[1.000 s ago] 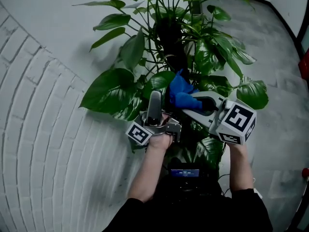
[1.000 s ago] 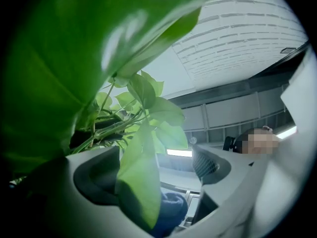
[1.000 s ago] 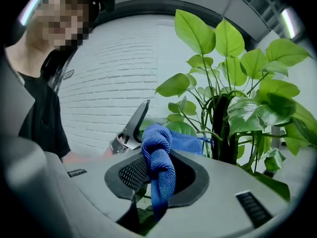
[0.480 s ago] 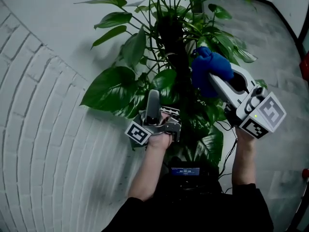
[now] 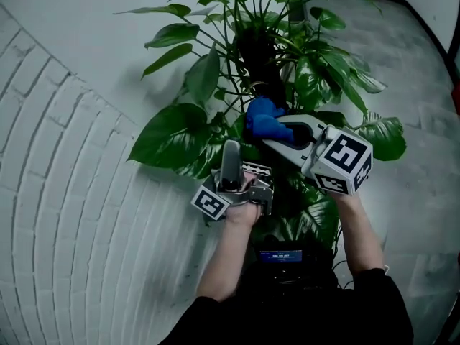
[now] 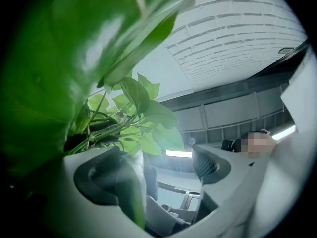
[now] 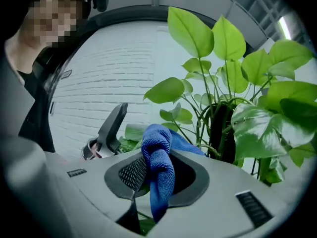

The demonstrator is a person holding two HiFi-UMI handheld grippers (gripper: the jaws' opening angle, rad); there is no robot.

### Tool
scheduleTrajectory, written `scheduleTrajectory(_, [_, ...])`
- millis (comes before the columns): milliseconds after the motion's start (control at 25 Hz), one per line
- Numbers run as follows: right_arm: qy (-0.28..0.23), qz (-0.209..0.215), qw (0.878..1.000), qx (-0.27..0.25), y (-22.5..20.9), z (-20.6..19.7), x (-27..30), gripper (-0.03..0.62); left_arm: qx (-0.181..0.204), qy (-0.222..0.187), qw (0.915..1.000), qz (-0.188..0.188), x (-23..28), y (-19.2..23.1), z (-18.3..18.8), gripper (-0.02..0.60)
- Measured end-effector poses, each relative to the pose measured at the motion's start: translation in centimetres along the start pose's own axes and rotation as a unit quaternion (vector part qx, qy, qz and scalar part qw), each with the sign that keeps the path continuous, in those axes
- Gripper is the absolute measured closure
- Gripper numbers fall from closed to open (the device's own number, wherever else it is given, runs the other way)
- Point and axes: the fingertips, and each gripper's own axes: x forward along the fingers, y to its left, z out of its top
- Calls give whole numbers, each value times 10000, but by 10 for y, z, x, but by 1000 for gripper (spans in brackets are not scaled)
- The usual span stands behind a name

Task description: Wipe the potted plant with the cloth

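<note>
My cloth (image 7: 157, 155) is bright blue. The potted plant (image 5: 172, 136) is deep green, with paler streaks on some leaves. My left hand-held gripper (image 6: 168, 165) and right hand-held gripper (image 7: 158, 178) are pale grey with black gridded pads (image 7: 131, 172). Their cubes (image 5: 343, 164) have black-and-white square markers. The wall (image 5: 65, 192) is white brick and the floor (image 5: 424, 214) is mottled grey.

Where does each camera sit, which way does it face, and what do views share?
Head view: on the person's head, facing steeply down at the potted plant; both forearms, left gripper, right gripper show.
Left gripper view: on that gripper, looking up past its open fingers at leaves and a white brick wall.
Right gripper view: on that gripper, facing the plant along fingers shut on the blue cloth; the person's torso shows.
Shared: head and right gripper views both show cloth, plant, left gripper.
</note>
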Motion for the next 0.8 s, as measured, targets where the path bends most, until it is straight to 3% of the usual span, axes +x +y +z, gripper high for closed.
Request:
scheduleTrajectory(400, [173,191,9995,-164,32,-7,-13,479,89,153,9998,-1,0,-1,-7,124])
scheduleTrajectory(560, [465,256,9977,-427,44,-15,-18,479,184,210,9996,29,-1,-1,-9,124])
scheduleTrajectory(720, [839,714,9924,-547,69,-27,-23,479,232,190,9995,41,-5,-5,-6,124])
scheduleTrajectory(800, [751,899,9921,-457,72,-24,-30,479,226,151,9996,12,-3,-6,-3,124])
